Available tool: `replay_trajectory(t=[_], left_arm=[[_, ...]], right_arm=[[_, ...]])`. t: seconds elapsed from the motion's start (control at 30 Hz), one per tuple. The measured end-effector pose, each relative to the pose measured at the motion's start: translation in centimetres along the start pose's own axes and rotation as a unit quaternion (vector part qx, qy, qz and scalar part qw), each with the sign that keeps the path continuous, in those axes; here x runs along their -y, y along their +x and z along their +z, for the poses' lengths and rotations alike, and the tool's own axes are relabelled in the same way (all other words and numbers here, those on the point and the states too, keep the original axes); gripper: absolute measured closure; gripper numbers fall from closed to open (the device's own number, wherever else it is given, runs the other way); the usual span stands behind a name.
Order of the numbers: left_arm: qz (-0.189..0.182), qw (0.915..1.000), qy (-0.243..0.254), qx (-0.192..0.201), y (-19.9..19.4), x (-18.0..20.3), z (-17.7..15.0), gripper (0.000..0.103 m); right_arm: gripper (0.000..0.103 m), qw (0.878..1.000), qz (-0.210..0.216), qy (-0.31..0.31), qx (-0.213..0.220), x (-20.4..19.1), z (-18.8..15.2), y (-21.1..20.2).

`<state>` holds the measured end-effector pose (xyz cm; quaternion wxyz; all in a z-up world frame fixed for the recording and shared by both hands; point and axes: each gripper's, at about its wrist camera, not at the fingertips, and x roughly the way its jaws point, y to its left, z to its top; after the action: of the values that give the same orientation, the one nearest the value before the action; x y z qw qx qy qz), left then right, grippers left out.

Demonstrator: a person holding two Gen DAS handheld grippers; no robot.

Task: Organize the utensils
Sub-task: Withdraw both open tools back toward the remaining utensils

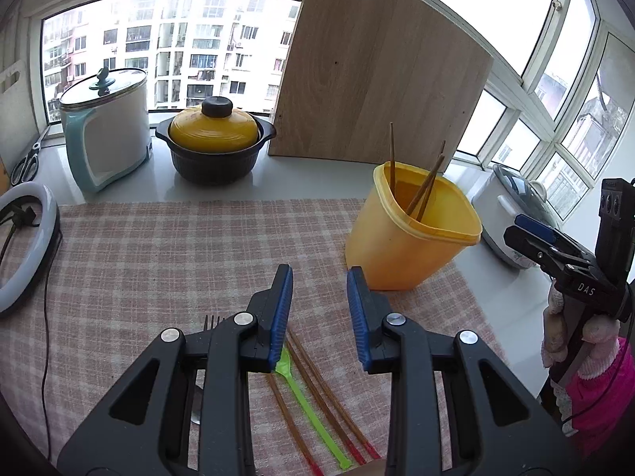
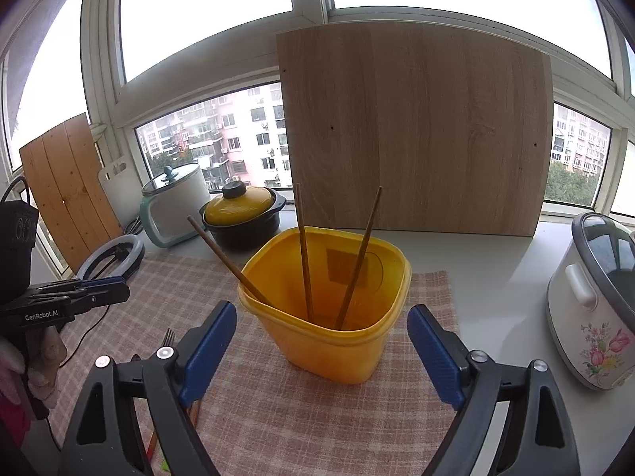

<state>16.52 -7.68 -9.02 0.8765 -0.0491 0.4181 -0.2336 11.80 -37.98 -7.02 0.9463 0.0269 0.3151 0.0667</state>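
I read my right gripper (image 2: 321, 341) jaws wide and empty before the yellow container (image 2: 329, 317) at 12 o'clock holding three chopsticks (image 2: 303, 254), left gripper (image 1: 319, 309) jaws part-open, empty above loose chopsticks (image 1: 317, 388), whose upper ends it hides.

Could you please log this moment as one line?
left tool: open, empty | right tool: open, empty | yellow tub: three chopsticks

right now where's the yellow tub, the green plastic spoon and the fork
yellow tub (image 2: 337, 349): right wrist view, on its front wall below the rim
green plastic spoon (image 1: 307, 400): left wrist view, midway along its handle
fork (image 1: 211, 320): left wrist view, on its tines beside the left gripper's finger
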Motion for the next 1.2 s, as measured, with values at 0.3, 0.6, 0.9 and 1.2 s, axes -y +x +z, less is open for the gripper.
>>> replay_trajectory(t=[0.3, 0.6, 0.9, 1.2], left_arm=[[0.031, 0.9933, -0.023, -0.109, 3.2, -2.6, -5.8, 0.076], [0.035, 0.9856, -0.025, -0.164, 6.3, -2.6, -9.6, 0.079], [0.032, 0.9815, -0.041, -0.184, 7.7, -3.0, -10.0, 0.09], [0.053, 0.9808, -0.028, -0.186, 8.7, -2.6, -9.3, 0.093]], right_arm=[[0.008, 0.995, 0.014, -0.069, -0.071, -3.9, -4.1, 2.2], [0.022, 0.984, 0.045, -0.083, -0.15, -7.1, -8.1, 5.4], [0.046, 0.966, 0.098, -0.056, -0.234, -9.3, -10.8, 9.1], [0.063, 0.949, 0.131, -0.028, -0.286, -11.2, -11.3, 12.3]])
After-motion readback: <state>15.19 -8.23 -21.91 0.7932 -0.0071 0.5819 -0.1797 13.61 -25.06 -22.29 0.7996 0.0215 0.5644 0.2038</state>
